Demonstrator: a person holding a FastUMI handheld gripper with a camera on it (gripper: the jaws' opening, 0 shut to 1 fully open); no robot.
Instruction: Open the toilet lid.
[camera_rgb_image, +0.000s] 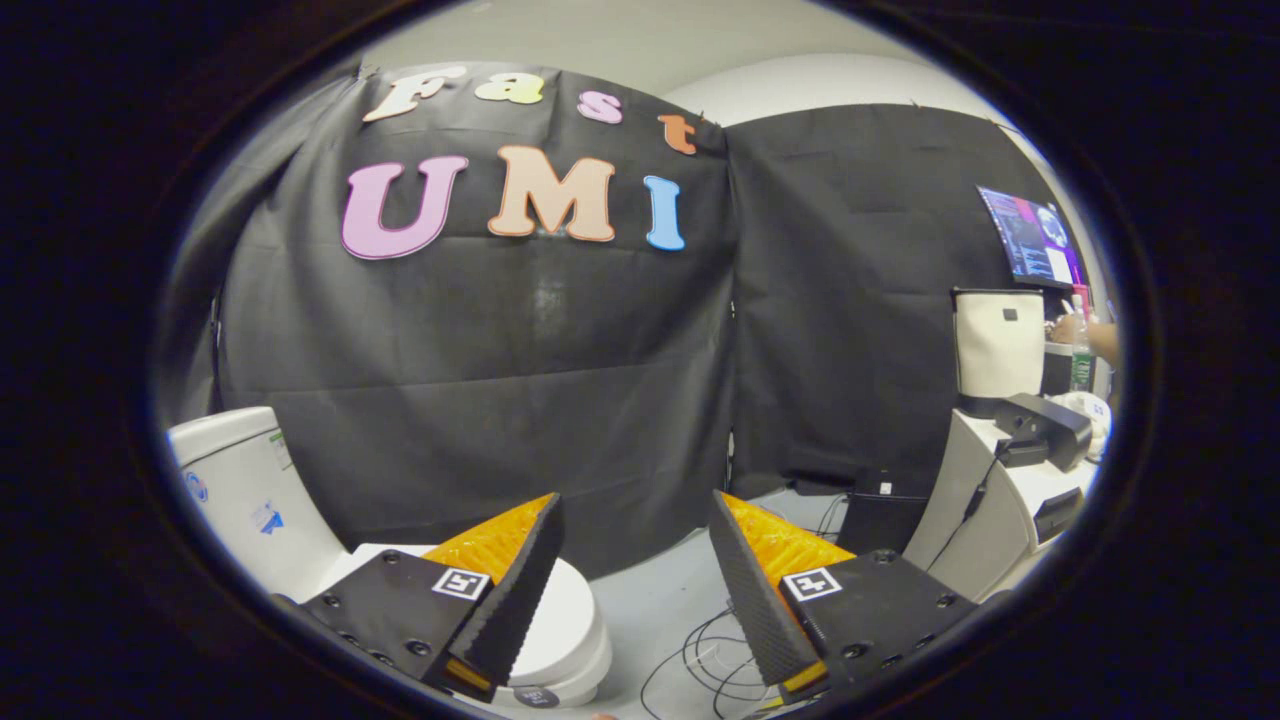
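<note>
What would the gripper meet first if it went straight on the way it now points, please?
Probably the black cloth wall; the open gripper aims past the toilet, which sits beside one finger. Depth is unclear.

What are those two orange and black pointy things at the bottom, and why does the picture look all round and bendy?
Those pointy things are the two fingers of a gripper, a grabbing tool that a person holds in a hand. A small camera rides on the tool and looks out along the fingers. Its lens bends everything, so the picture looks round.

The fingers are wide apart now, with nothing between them. Below the left finger is a white toilet with its lid down, and its tank stands further left. The tool is meant to lift that lid, but it is not touching it yet.

On the grey floor between the fingers lie some thin cables. Off to the right stands a white desk with a screen above it.
</note>
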